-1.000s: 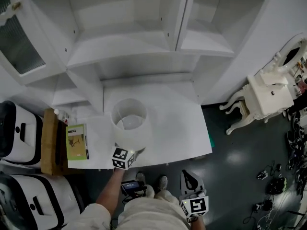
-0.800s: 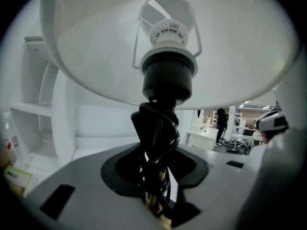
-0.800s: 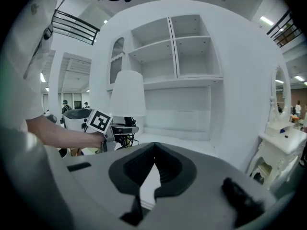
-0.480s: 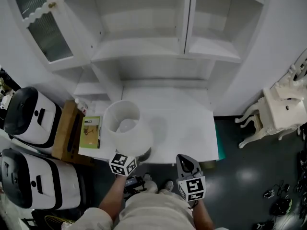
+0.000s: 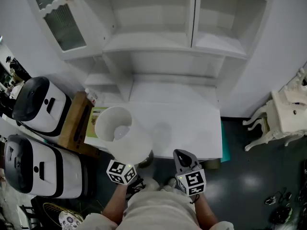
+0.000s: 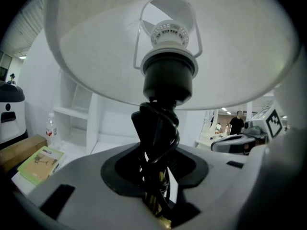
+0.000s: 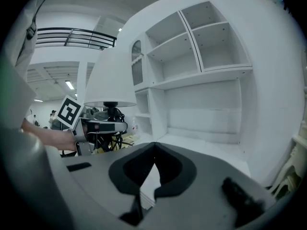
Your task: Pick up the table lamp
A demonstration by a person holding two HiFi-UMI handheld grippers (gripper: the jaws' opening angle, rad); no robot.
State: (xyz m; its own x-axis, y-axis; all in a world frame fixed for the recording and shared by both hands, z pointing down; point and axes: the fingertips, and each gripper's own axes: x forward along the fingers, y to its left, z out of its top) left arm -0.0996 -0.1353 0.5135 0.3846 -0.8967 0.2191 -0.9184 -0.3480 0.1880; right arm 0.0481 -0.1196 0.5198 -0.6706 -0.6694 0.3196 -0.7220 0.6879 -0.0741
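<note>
Table lamp (image 5: 120,137) is seen from above in the head view. Its white shade covers the front left corner of the white desk (image 5: 192,128), and its dark base (image 5: 146,158) shows at the desk's front edge. The left gripper (image 5: 123,170) is just below the shade. The right gripper (image 5: 182,155) is beside it, apart from the lamp. Two white and black machines (image 5: 36,104) stand at the left, next to a wooden box (image 5: 78,122).

In the left gripper view the jaws are clenched on the lamp's black stem (image 6: 156,128), which has a black cord wound around it. The lamp is upright, with the shade overhead. A green booklet (image 6: 41,159) lies at the left, and a small bottle (image 6: 49,127) stands behind it.

In the right gripper view the jaw tips are pressed together with nothing between them. The lamp is at the left, held in the left gripper, beside the white shelf cabinet (image 7: 192,56).
</note>
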